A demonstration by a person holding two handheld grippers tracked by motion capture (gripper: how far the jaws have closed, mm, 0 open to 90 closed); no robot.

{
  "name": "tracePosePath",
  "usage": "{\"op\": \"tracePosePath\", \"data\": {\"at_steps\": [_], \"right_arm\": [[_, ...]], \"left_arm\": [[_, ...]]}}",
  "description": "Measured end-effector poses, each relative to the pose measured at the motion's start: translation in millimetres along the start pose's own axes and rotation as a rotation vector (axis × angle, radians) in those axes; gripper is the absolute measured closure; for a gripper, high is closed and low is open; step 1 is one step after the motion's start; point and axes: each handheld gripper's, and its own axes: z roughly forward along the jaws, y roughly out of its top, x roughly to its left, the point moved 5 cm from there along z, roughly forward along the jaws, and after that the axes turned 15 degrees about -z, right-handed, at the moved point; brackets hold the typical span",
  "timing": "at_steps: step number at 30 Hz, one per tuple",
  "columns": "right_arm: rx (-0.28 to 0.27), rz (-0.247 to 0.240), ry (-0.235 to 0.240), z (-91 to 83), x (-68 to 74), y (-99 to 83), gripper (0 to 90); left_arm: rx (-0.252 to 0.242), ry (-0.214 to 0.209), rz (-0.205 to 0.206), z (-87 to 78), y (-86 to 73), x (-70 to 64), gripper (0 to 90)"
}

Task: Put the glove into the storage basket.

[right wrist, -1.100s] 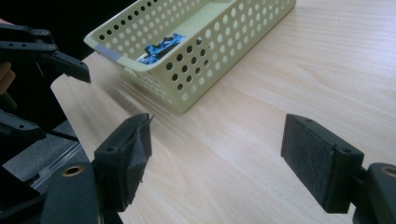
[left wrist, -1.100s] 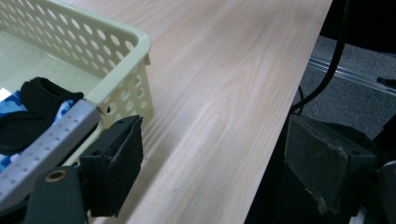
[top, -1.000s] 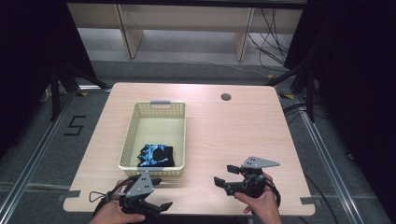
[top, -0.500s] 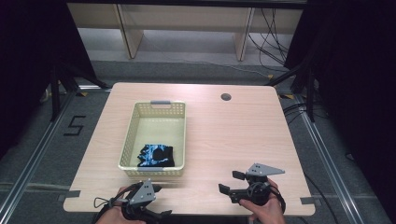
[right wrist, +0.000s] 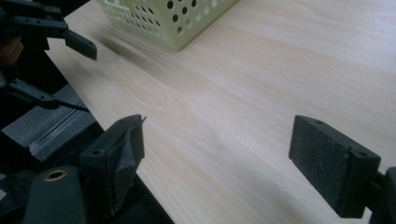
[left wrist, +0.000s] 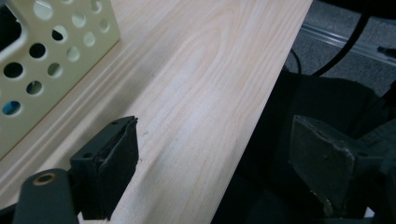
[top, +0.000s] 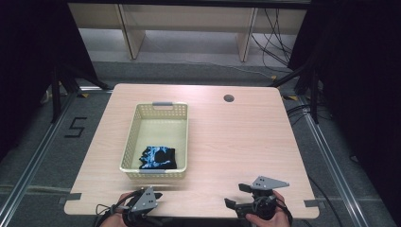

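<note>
Both claws are held spread and empty at the bench's near edge: the left gripper (top: 150,201) by the near-left corner, the right gripper (top: 241,196) toward the near-right. Matte padded jaws are seen in the gripper views. A perforated cream plastic basket (top: 128,142) sits left of centre on the pale woodgrain bench (top: 246,142), a crumpled blue-black cloth (top: 157,158) inside.

Left tool (top: 152,203) gaping, right tool (top: 237,195) gaping

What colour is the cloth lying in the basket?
Black with bright blue markings; the cloth shows best in the high view, inside the pale yellow basket.
</note>
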Motion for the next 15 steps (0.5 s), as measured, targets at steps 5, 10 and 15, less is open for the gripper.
{"op": "tracePosePath", "data": {"at_steps": [5, 10, 15], "right_arm": [[0.02, -0.052, 0.008, 0.5, 1.8, -6.8, 18.4], [0.053, -0.08, -0.005, -2.1, 4.9, -12.5, 18.3], [0.06, -0.09, -0.009, -1.1, 6.1, -14.9, 18.3]], "left_arm": [[0.008, 0.002, 0.01, 0.5, -2.2, -0.5, 15.7], [0.018, 0.012, 0.01, 1.1, -3.3, 1.6, 15.7], [0.016, 0.011, 0.006, 1.3, -3.6, 0.4, 15.8]]}}
